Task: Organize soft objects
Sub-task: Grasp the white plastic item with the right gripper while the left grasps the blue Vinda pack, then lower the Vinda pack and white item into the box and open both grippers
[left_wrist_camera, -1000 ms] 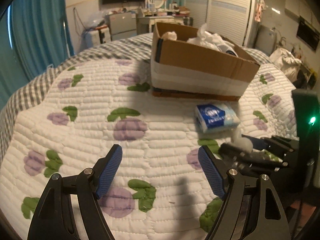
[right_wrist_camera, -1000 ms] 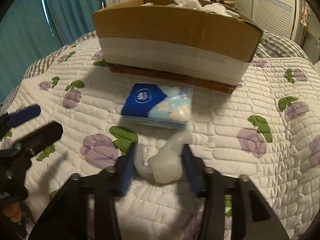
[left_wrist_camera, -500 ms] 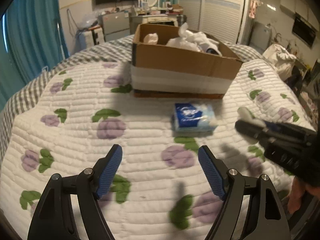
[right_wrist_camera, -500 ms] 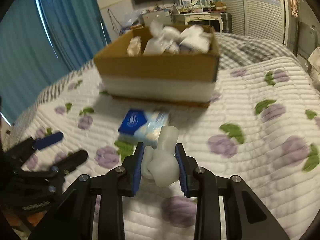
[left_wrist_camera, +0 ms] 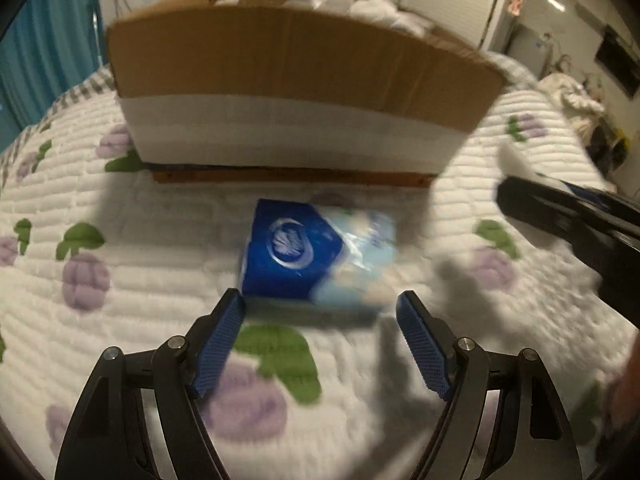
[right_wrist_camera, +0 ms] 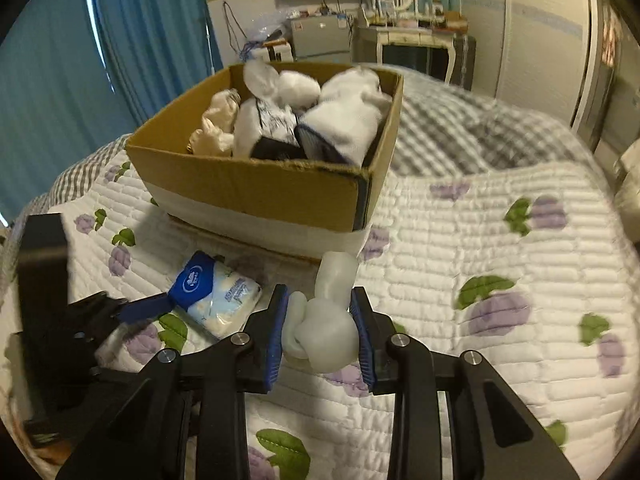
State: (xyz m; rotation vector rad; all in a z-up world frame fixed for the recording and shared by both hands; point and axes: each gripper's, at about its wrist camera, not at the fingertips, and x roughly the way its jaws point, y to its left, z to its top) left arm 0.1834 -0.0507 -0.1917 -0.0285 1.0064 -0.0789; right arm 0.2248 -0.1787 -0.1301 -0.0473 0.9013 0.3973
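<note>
A blue and white tissue pack (left_wrist_camera: 316, 260) lies on the quilt in front of a cardboard box (left_wrist_camera: 296, 80). My left gripper (left_wrist_camera: 320, 312) is open, its blue pads either side of the pack's near edge, just short of it. My right gripper (right_wrist_camera: 320, 316) is shut on a soft white knotted object (right_wrist_camera: 324, 316), held above the quilt near the box's front right corner (right_wrist_camera: 360, 200). The box holds several white and cream soft items (right_wrist_camera: 344, 116). The right gripper shows at the right of the left wrist view (left_wrist_camera: 568, 216). The left gripper shows beside the tissue pack (right_wrist_camera: 216, 296) in the right wrist view.
The bed has a white quilt with purple flowers (right_wrist_camera: 500, 312) and a grey checked blanket (right_wrist_camera: 460, 132) behind the box. Blue curtains (right_wrist_camera: 80, 60) hang at the left. A dresser with mirror (right_wrist_camera: 400, 36) and wardrobe doors (right_wrist_camera: 540, 40) stand at the back.
My left gripper has moved forward and down to the tissue pack. My right gripper has lifted the white object and moved right of the pack, higher, looking into the box.
</note>
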